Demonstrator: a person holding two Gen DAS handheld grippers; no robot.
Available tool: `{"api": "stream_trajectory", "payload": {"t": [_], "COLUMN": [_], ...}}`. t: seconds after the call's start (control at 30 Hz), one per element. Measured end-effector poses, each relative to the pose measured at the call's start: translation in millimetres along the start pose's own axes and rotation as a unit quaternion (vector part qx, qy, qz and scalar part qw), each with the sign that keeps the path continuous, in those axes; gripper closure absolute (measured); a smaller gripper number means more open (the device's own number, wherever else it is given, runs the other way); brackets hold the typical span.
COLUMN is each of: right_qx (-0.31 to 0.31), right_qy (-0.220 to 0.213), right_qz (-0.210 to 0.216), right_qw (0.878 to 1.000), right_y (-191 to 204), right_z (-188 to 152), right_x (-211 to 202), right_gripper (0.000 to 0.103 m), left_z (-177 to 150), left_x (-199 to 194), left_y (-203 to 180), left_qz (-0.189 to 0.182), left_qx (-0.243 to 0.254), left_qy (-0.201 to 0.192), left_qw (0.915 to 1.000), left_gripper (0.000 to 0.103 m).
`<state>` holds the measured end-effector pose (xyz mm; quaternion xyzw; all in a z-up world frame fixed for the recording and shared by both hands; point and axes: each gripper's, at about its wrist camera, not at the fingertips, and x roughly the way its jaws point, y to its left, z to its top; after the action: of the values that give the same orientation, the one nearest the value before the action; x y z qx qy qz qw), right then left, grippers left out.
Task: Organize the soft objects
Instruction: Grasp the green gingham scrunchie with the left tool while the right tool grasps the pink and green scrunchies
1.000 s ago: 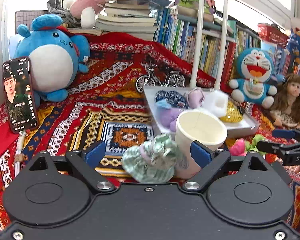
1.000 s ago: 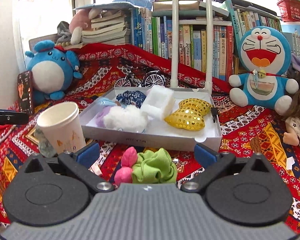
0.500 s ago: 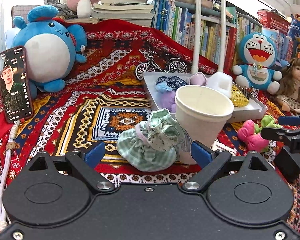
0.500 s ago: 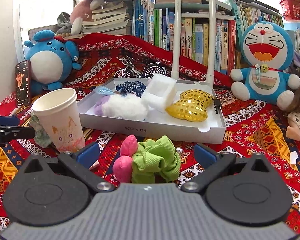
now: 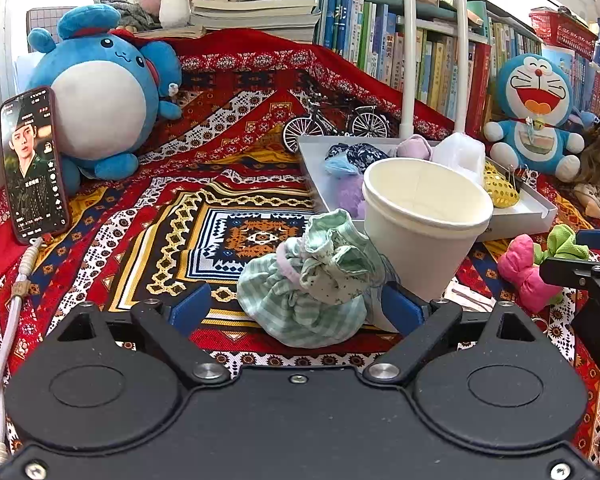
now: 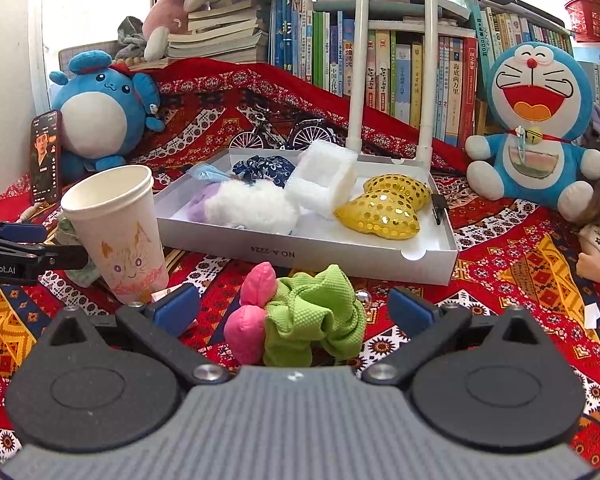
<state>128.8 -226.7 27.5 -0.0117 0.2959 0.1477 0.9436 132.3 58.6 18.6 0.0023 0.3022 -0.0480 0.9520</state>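
Green checked cloth bundle (image 5: 304, 304): a gathered, puffy thing of thin fabric, ruffled on top with a pale elastic band showing. Judged very light, limp, easily squashed, not fragile and not slippery; it will sag if pinched by a frill. Best hold looks to be across the plump lower body, pads on either flank, below the ruffles.

It lies on the patterned cloth (image 5: 148, 248) that covers the counter, toward the near edge, touching or just beside the paper cup (image 5: 424, 236) on its right. The cup is empty, upright and light; a bump from the right-hand pad could tip it.

Left tool (image 5: 300, 308): jaws spread wide, blue pads either side of the bundle. The left pad stands clear of the fabric; whether the right pad touches it cannot be told. Nothing held.

Right tool (image 6: 294, 308): jaws likewise wide, bracketing a green scrunchie (image 6: 316, 320) with a pink cloth piece (image 6: 248, 320) against its left side. Pads clear of both; nothing gripped. Both soft, light, springy; take the scrunchie across its bunched middle.

White tray (image 6: 380, 264) sits behind, already carrying several soft pieces.
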Motion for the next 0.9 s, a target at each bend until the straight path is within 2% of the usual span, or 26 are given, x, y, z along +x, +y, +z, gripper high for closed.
{"api": "stream_trajectory", "payload": {"t": [0.5,0.77,0.9], "right_qx": [-0.007,-0.031,-0.035], "right_qy": [0.010,0.010,0.010], "right_qz": [0.002,-0.002,-0.002], "right_qw": [1.000,0.999,0.999], "right_y": [3.3,11.4,13.7], "right_z": [-1.2,-3.0,-3.2], "right_x": [5.5,7.0,7.7], "right_gripper": [0.000,0.000,0.000], "left_z": [-2.4,-2.8,-3.6], "left_x": [8.9,9.3,10.9], "left_y": [0.6,0.7,0.5], "left_qz": [0.001,0.000,-0.002], "left_qx": [-0.002,-0.002,0.000], "left_qy": [0.007,0.006,0.006], "left_qw": [1.0000,1.0000,1.0000], "left_gripper": [0.017,0.019,0.023]}}
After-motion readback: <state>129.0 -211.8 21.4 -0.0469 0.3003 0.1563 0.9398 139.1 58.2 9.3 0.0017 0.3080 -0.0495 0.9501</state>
